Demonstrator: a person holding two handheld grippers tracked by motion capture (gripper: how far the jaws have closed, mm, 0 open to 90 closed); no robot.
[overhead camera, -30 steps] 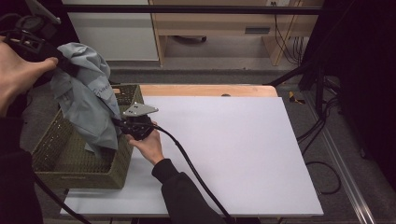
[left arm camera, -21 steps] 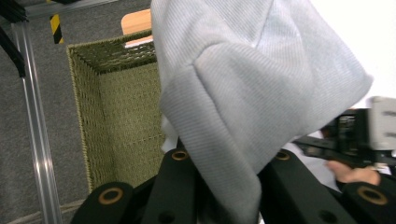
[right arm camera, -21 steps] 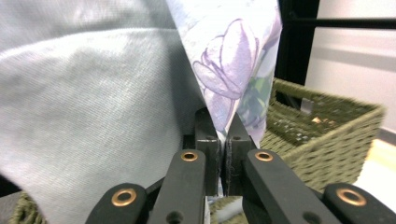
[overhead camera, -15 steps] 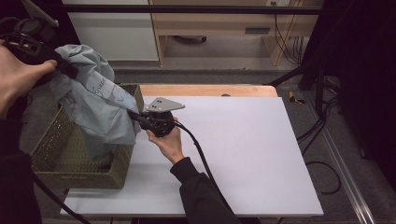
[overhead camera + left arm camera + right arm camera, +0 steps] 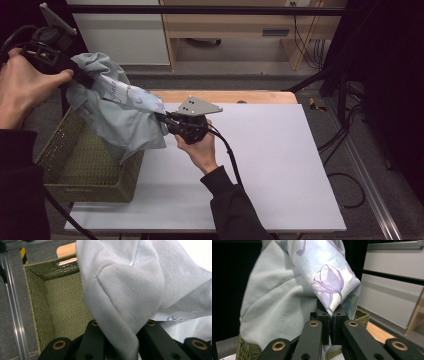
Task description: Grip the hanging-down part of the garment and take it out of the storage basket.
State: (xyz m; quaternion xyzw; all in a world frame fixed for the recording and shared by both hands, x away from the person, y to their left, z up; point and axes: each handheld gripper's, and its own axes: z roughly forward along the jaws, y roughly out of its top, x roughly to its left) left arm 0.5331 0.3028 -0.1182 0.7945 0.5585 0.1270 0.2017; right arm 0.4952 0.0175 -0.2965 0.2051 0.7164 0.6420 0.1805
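— Where do we see our left hand (image 5: 22,90)?

— Raised at the far left of the high view, wrapped around the left gripper (image 5: 86,80), whose grey plate points up and away. In the left gripper view its jaws are pinched together on a fold of the pale cloth (image 5: 130,290).

— And our right hand (image 5: 197,147)?

— Lower and nearer the middle, forearm in a dark sleeve coming up from the bottom edge, palm under the right gripper (image 5: 161,118), which points left. In the right gripper view its jaws meet on the flower-printed edge of the same cloth
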